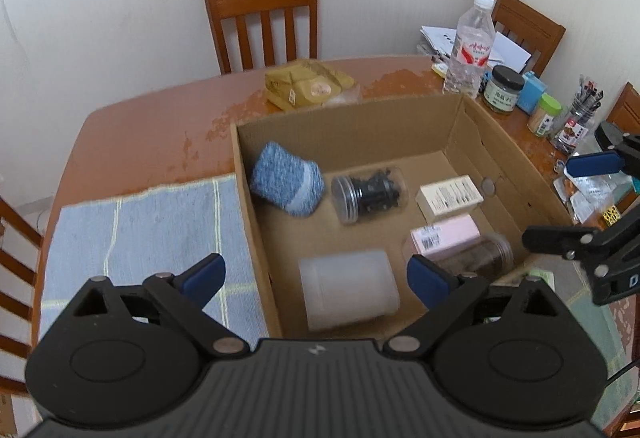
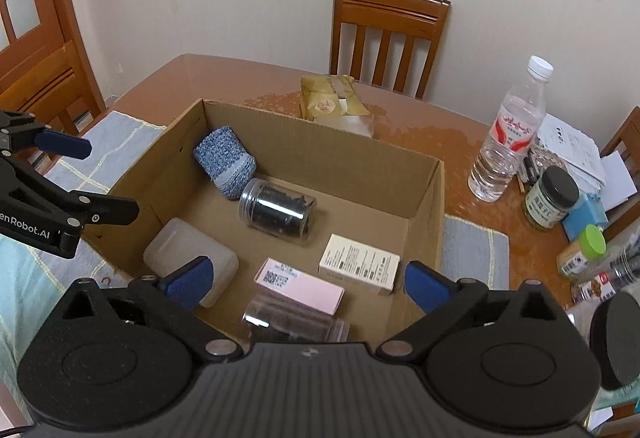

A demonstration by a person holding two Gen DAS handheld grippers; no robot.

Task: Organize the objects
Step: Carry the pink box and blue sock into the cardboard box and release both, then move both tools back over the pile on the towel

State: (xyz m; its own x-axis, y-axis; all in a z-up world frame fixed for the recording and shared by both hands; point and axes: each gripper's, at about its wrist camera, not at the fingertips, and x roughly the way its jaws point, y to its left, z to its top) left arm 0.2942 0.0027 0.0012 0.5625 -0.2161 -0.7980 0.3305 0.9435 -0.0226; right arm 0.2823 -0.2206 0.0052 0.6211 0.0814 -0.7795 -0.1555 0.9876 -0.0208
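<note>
An open cardboard box [image 1: 352,113] [image 2: 320,141] holds a rolled blue sock [image 1: 286,183] [image 2: 224,159], a clear jar of black pieces [image 1: 370,193] [image 2: 278,207], a cream carton [image 1: 448,195] [image 2: 360,264], a pink carton [image 1: 444,238] [image 2: 300,284], a brown-filled jar [image 1: 484,256] [image 2: 288,322] and a frosted white container [image 1: 348,288] [image 2: 188,246]. My left gripper [image 1: 316,278] [image 2: 88,177] hovers open over the box's near left corner, above the frosted container. My right gripper [image 2: 308,284] [image 1: 572,201] is open above the pink carton, gripping nothing.
The box sits on a brown wooden table [image 1: 160,125] with a blue checked placemat [image 1: 152,230] to its left. Behind it lies a yellow packet [image 1: 308,83]. A water bottle [image 2: 508,141], spice jars [image 2: 550,197] and papers [image 2: 572,145] crowd the right. Wooden chairs [image 1: 264,13] ring the table.
</note>
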